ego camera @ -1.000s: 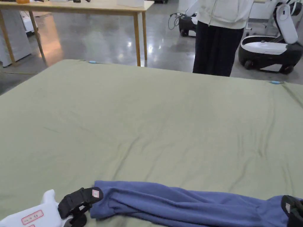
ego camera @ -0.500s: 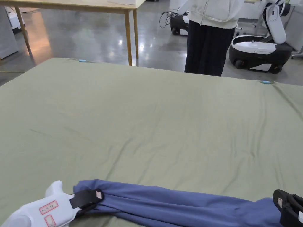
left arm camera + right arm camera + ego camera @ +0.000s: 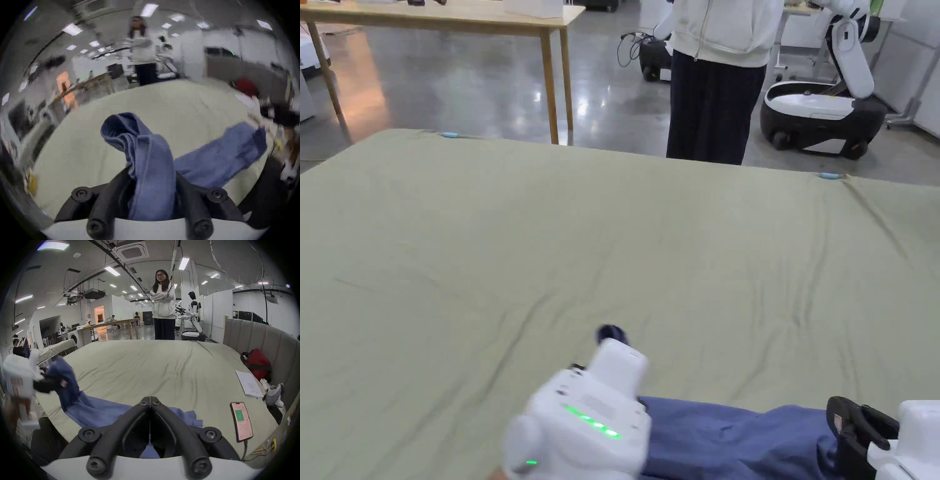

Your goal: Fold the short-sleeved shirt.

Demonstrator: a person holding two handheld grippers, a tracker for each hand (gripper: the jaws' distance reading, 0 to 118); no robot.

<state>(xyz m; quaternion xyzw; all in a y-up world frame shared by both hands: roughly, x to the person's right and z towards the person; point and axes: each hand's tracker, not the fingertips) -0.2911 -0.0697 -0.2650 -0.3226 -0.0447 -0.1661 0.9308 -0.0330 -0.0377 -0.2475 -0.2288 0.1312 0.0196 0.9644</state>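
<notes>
A blue short-sleeved shirt (image 3: 737,440) lies bunched along the near edge of the green bed sheet (image 3: 612,237). My left gripper (image 3: 152,173) is shut on one end of it, and that end (image 3: 123,129) stands up above the jaws. In the head view its white body (image 3: 581,419) is raised over the shirt's left part, with a dark tip of cloth (image 3: 610,333) poking out beyond it. The right gripper view shows the left gripper (image 3: 53,384) holding the cloth up off the sheet. My right gripper (image 3: 150,400) is shut on the shirt's other end (image 3: 186,417), low at the near right (image 3: 850,428).
A person (image 3: 712,81) stands at the bed's far edge. Behind are a wooden table (image 3: 487,19) and a white wheeled robot (image 3: 819,112). On the bed's right side lie a phone (image 3: 241,420), a notebook (image 3: 248,386) and a red bag (image 3: 258,363) by the padded headboard (image 3: 259,337).
My left gripper has lifted its end of the shirt off the sheet and swung it right, toward the middle. The right gripper stays at the near right. The head camera has shifted.
</notes>
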